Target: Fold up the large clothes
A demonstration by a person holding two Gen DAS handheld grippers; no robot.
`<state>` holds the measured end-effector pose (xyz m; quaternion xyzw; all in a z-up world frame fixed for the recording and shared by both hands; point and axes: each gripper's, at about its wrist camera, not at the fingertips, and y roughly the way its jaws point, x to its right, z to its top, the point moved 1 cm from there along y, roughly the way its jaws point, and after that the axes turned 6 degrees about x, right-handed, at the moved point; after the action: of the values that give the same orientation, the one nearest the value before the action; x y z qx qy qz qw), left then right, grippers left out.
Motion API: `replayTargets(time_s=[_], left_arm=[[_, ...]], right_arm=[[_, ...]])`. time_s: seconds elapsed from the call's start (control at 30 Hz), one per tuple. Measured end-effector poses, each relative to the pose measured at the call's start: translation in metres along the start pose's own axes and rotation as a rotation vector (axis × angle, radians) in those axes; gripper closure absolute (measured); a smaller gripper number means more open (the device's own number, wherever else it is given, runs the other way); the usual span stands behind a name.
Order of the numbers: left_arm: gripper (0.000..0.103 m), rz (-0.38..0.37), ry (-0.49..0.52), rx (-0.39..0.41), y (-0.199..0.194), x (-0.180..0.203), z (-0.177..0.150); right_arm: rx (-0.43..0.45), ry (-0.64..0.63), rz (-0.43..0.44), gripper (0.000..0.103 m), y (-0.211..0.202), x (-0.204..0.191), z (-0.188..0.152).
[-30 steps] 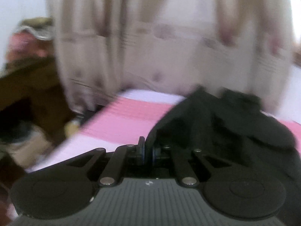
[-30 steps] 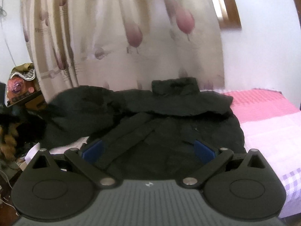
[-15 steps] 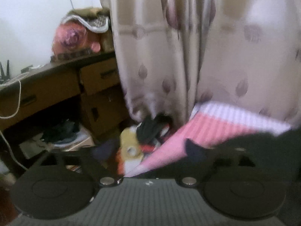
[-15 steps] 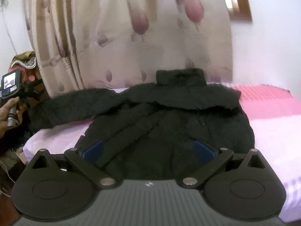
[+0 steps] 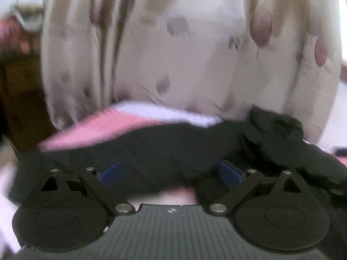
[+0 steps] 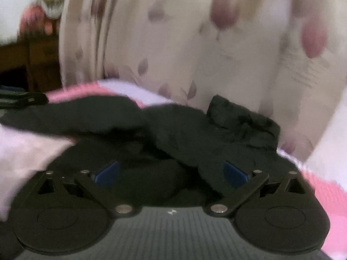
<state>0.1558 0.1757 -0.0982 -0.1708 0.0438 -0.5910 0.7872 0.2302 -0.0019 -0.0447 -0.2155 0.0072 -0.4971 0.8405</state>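
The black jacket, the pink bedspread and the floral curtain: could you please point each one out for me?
black jacket [image 6: 216, 134], right wrist view, on its upper body below the collar.
pink bedspread [image 5: 91, 127], left wrist view, on the pink band left of the sleeve.
floral curtain [image 5: 195, 65], left wrist view, on its middle folds.

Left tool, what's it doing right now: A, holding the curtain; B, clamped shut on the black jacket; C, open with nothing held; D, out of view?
C: the left tool has its blue pads wide apart, with the jacket lying on the bed beyond them, not pinched.
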Motion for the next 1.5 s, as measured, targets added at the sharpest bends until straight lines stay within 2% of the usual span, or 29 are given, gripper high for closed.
replayTargets(time_s=[0.07,0.13,0.17,0.2,0.23,0.27,0.3,0.33,0.47,0.6,0.7,0.83,1.0,1.03,1.07,1.1,1.13,1.2,1.23,1.27,1.3,1.4,1.47,1.5], left_arm=[[0.009,-0.011,-0.046,-0.021,0.013,-0.001,-0.016],[0.009,-0.018,-0.073,-0.035,0.021,-0.001,-0.028],[0.009,-0.013,-0.081,-0.041,0.024,-0.003,-0.034],[0.009,0.003,-0.081,-0.051,0.028,-0.003,-0.04],[0.009,0.015,-0.08,-0.062,0.034,-0.007,-0.043],[0.01,0.022,-0.085,-0.082,0.039,-0.011,-0.047],[0.012,0.015,-0.111,-0.109,0.041,-0.016,-0.05],[0.012,0.009,-0.145,-0.114,0.041,-0.022,-0.051],[0.01,0.019,-0.193,-0.114,0.041,-0.032,-0.052],[0.01,0.031,-0.151,-0.096,0.038,-0.023,-0.051],[0.01,0.039,-0.105,-0.086,0.036,-0.013,-0.051],[0.01,0.045,-0.062,-0.081,0.033,-0.01,-0.051],[0.01,0.054,-0.018,-0.086,0.032,-0.005,-0.051],[0.01,0.051,-0.003,-0.083,0.031,-0.003,-0.05],[0.01,0.047,0.014,-0.082,0.029,-0.001,-0.049],[0.01,0.038,0.03,-0.094,0.027,0.0,-0.048],[0.009,0.016,0.047,-0.1,0.023,0.001,-0.045],[0.007,-0.057,0.072,-0.122,0.012,0.001,-0.038],[0.006,-0.083,0.083,-0.131,0.006,0.0,-0.035],[0.006,-0.102,0.085,-0.137,-0.001,-0.001,-0.032],[0.004,-0.118,0.074,-0.137,-0.009,-0.004,-0.029],[0.002,-0.147,-0.003,-0.163,-0.028,-0.014,-0.026],[0.002,-0.202,-0.076,-0.211,-0.038,-0.02,-0.026],[0.001,-0.223,-0.111,-0.233,-0.042,-0.021,-0.028]], right_arm=[[-0.029,-0.067,-0.029,0.004,0.037,-0.006,0.0],[-0.061,-0.138,-0.083,0.02,0.073,-0.009,-0.002],[-0.076,-0.168,-0.098,0.023,0.089,-0.01,-0.004],[-0.094,-0.19,-0.101,0.032,0.1,-0.009,-0.006],[-0.117,-0.211,-0.104,0.05,0.112,-0.009,-0.009],[-0.139,-0.224,-0.112,0.062,0.121,-0.008,-0.012],[-0.152,-0.228,-0.121,0.082,0.127,-0.003,-0.013],[-0.146,-0.218,-0.135,0.096,0.126,0.004,-0.012],[-0.026,-0.075,-0.241,0.096,0.082,0.072,-0.006],[0.02,0.064,-0.437,0.096,0.015,0.181,-0.018],[-0.018,0.138,-0.588,0.096,-0.034,0.265,-0.04],[-0.079,0.231,-0.749,0.096,-0.078,0.352,-0.076],[-0.181,0.409,-0.904,0.095,-0.113,0.428,-0.144],[-0.194,0.446,-0.913,0.089,-0.118,0.436,-0.158],[-0.204,0.494,-0.899,0.085,-0.124,0.444,-0.172],[-0.199,0.554,-0.887,0.072,-0.133,0.448,-0.185],[-0.171,0.61,-0.887,0.059,-0.144,0.449,-0.196],[-0.091,0.663,-0.873,0.043,-0.169,0.436,-0.21],[-0.063,0.664,-0.846,0.037,-0.18,0.424,-0.212],[-0.041,0.664,-0.806,0.037,-0.19,0.411,-0.214],[-0.017,0.678,-0.749,0.037,-0.204,0.393,-0.216],[0.036,0.763,-0.483,0.036,-0.236,0.331,-0.224],[0.024,0.787,-0.33,0.033,-0.253,0.281,-0.228],[0.017,0.795,-0.253,0.027,-0.262,0.252,-0.231]])
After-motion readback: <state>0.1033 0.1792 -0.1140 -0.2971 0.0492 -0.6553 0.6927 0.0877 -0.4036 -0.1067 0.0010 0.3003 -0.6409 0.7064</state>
